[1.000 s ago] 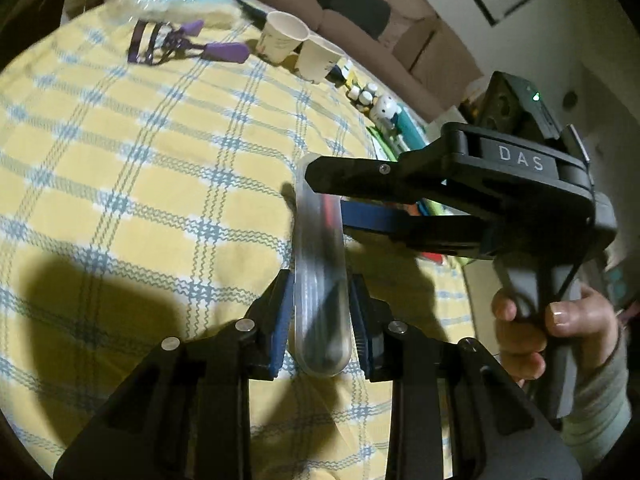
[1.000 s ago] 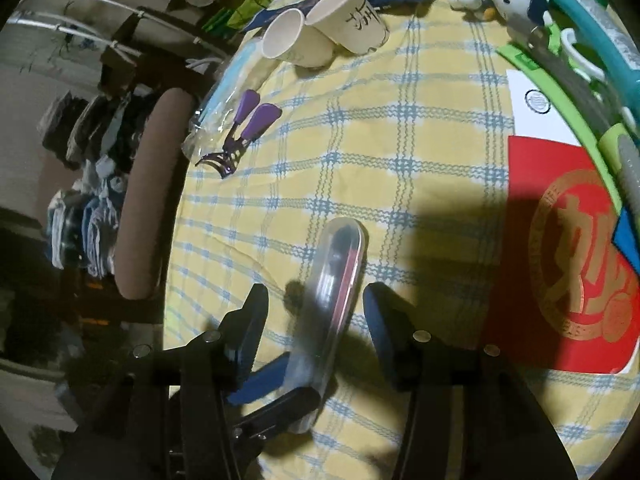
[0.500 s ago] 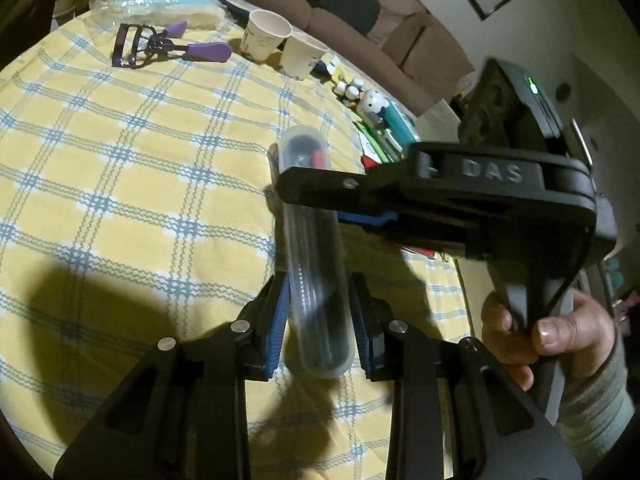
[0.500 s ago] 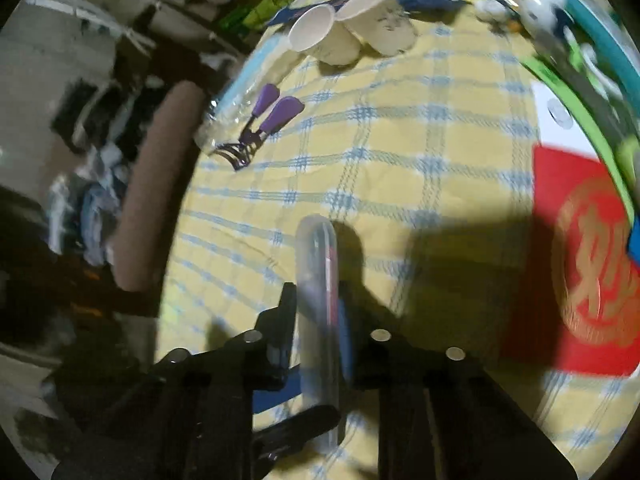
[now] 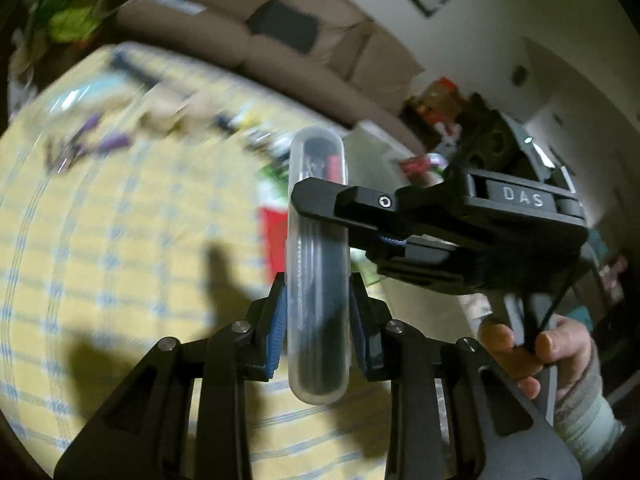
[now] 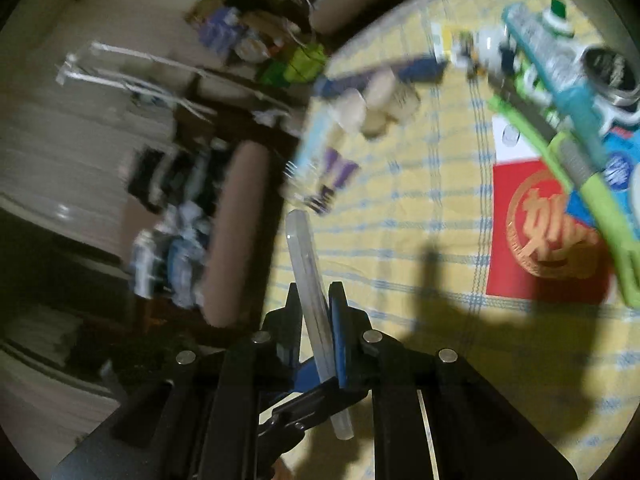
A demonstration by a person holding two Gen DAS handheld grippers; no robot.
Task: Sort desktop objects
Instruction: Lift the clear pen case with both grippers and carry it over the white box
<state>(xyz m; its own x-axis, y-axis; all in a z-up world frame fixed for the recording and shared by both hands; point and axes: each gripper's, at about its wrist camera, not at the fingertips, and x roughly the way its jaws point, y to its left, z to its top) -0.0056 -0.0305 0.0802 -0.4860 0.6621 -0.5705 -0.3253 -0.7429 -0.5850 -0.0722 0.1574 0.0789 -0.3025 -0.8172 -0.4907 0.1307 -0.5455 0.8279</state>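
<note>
Both grippers are clamping the same clear plastic case [image 5: 318, 272], which is sitting lifted above the yellow checked tablecloth [image 5: 100, 240]. The left gripper [image 5: 318, 316] is pinching the case's lower part between its blue-padded fingers [image 5: 277, 322], while the right gripper [image 6: 316, 320] is squeezing it across its flat faces higher up, reaching in from the side. Dark contents and a red item are showing through the case wall. A red envelope [image 6: 536, 236], blurred paper cups [image 6: 372, 108] and a purple eyelash curler [image 6: 336, 176] are lying on the cloth beyond.
</note>
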